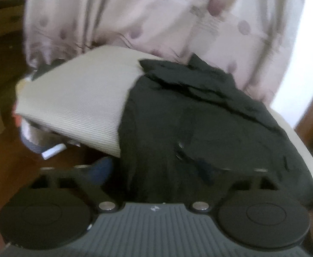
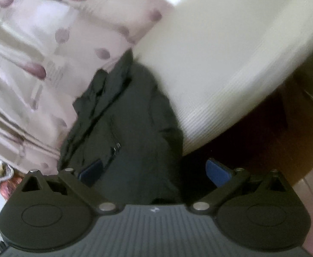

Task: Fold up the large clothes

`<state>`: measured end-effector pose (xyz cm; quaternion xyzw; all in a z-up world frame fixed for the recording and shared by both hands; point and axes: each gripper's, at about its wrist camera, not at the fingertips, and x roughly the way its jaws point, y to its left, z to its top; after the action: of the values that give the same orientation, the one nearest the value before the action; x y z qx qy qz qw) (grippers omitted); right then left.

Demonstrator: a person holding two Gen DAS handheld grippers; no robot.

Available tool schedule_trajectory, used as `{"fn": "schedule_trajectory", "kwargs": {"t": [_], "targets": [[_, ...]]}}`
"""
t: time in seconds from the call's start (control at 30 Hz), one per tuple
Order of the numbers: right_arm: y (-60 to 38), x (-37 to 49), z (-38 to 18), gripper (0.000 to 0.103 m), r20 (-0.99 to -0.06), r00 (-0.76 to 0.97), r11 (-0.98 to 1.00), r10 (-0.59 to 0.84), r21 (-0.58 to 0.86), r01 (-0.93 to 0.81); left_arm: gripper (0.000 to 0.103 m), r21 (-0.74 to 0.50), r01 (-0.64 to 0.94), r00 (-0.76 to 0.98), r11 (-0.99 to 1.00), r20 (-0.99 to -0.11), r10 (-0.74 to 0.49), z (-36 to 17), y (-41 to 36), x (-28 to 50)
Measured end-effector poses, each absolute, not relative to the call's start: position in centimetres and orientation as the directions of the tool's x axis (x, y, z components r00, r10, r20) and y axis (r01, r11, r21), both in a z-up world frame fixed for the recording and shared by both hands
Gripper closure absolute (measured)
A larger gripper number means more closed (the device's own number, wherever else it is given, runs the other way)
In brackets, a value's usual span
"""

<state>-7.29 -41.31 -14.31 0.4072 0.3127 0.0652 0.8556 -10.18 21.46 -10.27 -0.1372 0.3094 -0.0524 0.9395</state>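
Right claw [image 2: 154, 171] first: its two blue-padded fingers [image 2: 217, 171] stand spread wide, the left pad lying against the dark cloth, the other out over the brown floor [image 2: 252, 128], nothing pinched between them. Left claw [image 1: 154, 171] now, and it is harder to read; one blue pad shows at the left beside the hanging fabric while the other side is lost behind the cloth, so whether it grips or not I cannot tell.

On to the garment: a black jacket [image 1: 199, 124] lies heaped over the right part of a cream ribbed mattress [image 1: 77, 98], crumpled, with loose folds piled at the far end and its near edge spilling down over the mattress side toward the claws. Small metal zip pulls [image 2: 116, 146] glint along a diagonal seam (the right wrist view catches them best), and a collar or lapel flap runs up toward the far end. The matte fabric creases softly.

Behind it hangs a pale curtain [image 1: 156, 17] patterned with mauve ovals, touching the jacket's far edge. Both views are motion-blurred.
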Motion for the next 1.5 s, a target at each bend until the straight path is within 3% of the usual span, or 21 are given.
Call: {"fn": "schedule_trajectory", "kwargs": {"t": [0.03,0.07,0.13,0.2,0.23,0.27,0.3,0.37,0.47,0.73,1.0,1.23,1.5], "targets": [[-40.8,-6.6,-14.7,0.052,-0.496,0.781,0.674,0.379,0.726,0.134,0.008,-0.296,0.004,0.808,0.955,-0.561,-0.178,-10.3,21.6,-10.2],[-40.5,-6.3,-14.9,0.068,-0.518,0.764,0.686,0.384,0.714,0.14,0.007,-0.302,0.004,0.805,0.953,-0.565,-0.182,-10.5,21.7,-9.9],[-40.0,-5.9,-15.5,0.081,-0.516,0.754,0.684,0.408,0.719,0.122,0.003,-0.305,0.014,0.785,0.952,-0.586,-0.199,-11.0,21.7,-9.2],[-39.5,-5.8,-15.0,0.086,-0.515,0.753,0.701,0.409,0.706,0.102,0.009,-0.32,-0.009,0.76,0.947,-0.618,-0.202,-12.0,21.9,-8.6],[-39.5,-5.9,-14.6,0.087,-0.498,0.758,0.694,0.422,0.715,0.083,0.026,-0.337,-0.011,0.747,0.942,-0.629,-0.216,-12.6,22.0,-8.4],[-39.7,-6.1,-14.3,0.087,-0.483,0.764,0.685,0.428,0.725,0.075,0.072,-0.352,0.005,0.72,0.936,-0.648,-0.248,-13.3,22.1,-8.0],[-39.9,-6.2,-14.0,0.087,-0.472,0.767,0.672,0.434,0.737,0.073,0.082,-0.384,0.029,0.68,0.923,-0.669,-0.3,-13.9,22.3,-7.5],[-40.4,-6.6,-13.6,0.087,-0.411,0.779,0.615,0.473,0.788,0.042,0.09,-0.415,0.028,0.676,0.909,-0.662,-0.323,-13.9,22.4,-7.5],[-40.4,-6.9,-12.1,0.087,-0.34,0.787,0.556,0.514,0.831,-0.004,0.093,-0.362,0.049,0.701,0.931,-0.651,-0.29,-12.2,21.6,-8.1],[-39.5,-6.4,-5.6,0.087,-0.147,0.799,0.45,0.583,0.877,-0.167,0.093,-0.474,0.095,0.815,0.876,-0.468,-0.342,-3.3,22.1,-8.6],[-39.9,-1.5,-0.1,0.087,-0.041,0.796,0.388,0.604,0.888,-0.248,0.093,-0.59,0.079,0.883,0.804,-0.333,-0.331,2.8,21.9,-2.9],[-42.7,8.3,0.7,0.087,-0.067,0.848,0.361,0.526,0.92,-0.151,0.092,-0.562,-0.003,0.907,0.827,-0.35,-0.235,3.9,21.8,6.9],[-42.6,19.8,-1.1,0.087,-0.201,0.866,0.429,0.457,0.903,-0.016,0.089,-0.455,-0.095,0.883,0.885,-0.449,-0.137,1.9,20.1,17.8]]}}
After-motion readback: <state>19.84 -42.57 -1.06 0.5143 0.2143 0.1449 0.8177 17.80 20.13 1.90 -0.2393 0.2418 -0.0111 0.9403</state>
